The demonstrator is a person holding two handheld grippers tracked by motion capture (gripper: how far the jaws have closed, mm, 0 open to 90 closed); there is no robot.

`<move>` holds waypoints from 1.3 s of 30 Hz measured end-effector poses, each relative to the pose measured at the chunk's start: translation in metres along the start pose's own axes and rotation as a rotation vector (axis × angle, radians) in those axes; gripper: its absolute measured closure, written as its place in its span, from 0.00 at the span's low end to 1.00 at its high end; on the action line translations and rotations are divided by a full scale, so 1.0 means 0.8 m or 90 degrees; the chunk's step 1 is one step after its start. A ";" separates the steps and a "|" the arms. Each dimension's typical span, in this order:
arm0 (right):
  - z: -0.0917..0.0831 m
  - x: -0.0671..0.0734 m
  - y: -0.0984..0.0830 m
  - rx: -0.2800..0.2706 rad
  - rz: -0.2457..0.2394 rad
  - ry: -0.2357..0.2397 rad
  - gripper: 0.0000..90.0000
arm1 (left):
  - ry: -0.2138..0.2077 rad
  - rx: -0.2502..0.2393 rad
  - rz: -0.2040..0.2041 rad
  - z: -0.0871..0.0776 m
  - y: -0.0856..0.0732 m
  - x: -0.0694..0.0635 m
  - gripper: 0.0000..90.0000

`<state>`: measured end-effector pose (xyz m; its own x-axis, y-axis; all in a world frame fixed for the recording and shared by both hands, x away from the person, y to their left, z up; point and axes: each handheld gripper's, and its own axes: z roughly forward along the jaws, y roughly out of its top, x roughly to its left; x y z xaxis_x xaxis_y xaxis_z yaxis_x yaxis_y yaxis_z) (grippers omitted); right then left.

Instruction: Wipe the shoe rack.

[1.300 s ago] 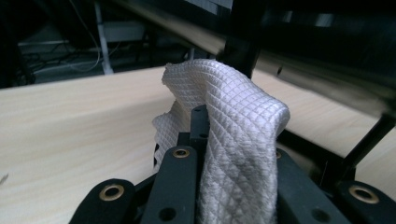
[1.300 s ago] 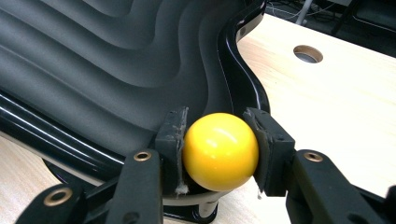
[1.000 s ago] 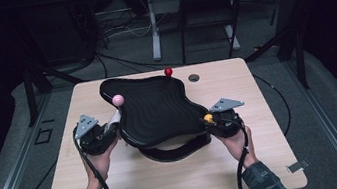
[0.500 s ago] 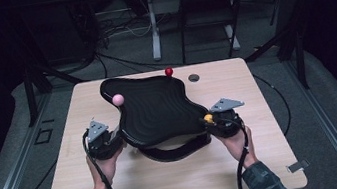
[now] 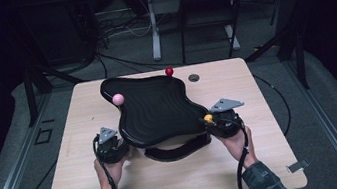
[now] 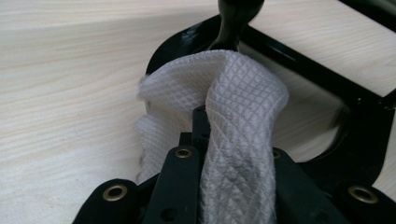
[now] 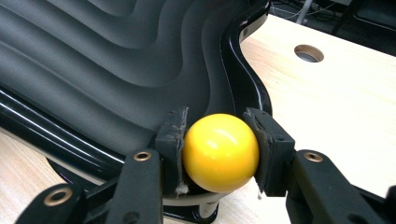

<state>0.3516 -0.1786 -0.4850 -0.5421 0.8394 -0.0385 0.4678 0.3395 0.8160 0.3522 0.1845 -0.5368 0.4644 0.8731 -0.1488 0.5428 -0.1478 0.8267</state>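
1. Yellow and glossy, the ball-shaped knob sits clamped between the fingers of the right gripper; both pads press its sides, so they are closed on it with no gap.
2. That knob stands at the right near corner of the black wavy tray, which rests on its black stand around the middle of the table.
3. White waffle-textured cloth is pinched in the left gripper, whose fingers are closed tight on it, with folds bunching out to both sides.
4. In the high view the left gripper is low over the table, just beside the tray's left near edge, held by the person's left hand.
5. The right hand holds the right gripper toward the table's right near part.
6. A pink knob rises at the tray's left far side and a red knob at its far edge.
7. A round hole lies in the table near the far edge, just right of the red knob.
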 end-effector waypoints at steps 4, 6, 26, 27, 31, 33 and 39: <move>0.000 0.000 0.000 -0.001 -0.001 0.001 0.66 | 0.002 0.015 -0.003 0.007 -0.007 0.001 0.94; 0.000 0.000 0.000 0.001 -0.002 -0.005 0.66 | 0.001 0.036 -0.002 0.013 -0.013 0.002 0.94; 0.000 0.000 -0.001 -0.001 -0.003 0.001 0.66 | 0.006 0.064 -0.020 0.031 -0.029 0.006 0.93; 0.000 0.000 -0.001 -0.002 -0.003 0.001 0.66 | 0.007 0.063 -0.019 0.030 -0.028 0.006 0.93; 0.000 0.000 -0.001 -0.002 -0.003 0.002 0.66 | 0.004 0.050 -0.029 0.025 -0.024 0.009 0.93; 0.000 0.000 -0.001 -0.002 -0.003 0.002 0.66 | 0.002 0.046 -0.030 0.021 -0.020 0.011 0.92; 0.000 0.000 -0.001 -0.004 -0.003 0.003 0.66 | 0.000 0.020 -0.039 0.009 -0.007 0.013 0.92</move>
<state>0.3516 -0.1790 -0.4855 -0.5484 0.8353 -0.0399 0.4601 0.3412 0.8197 0.3592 0.1910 -0.5472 0.4303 0.8806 -0.1986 0.5922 -0.1093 0.7983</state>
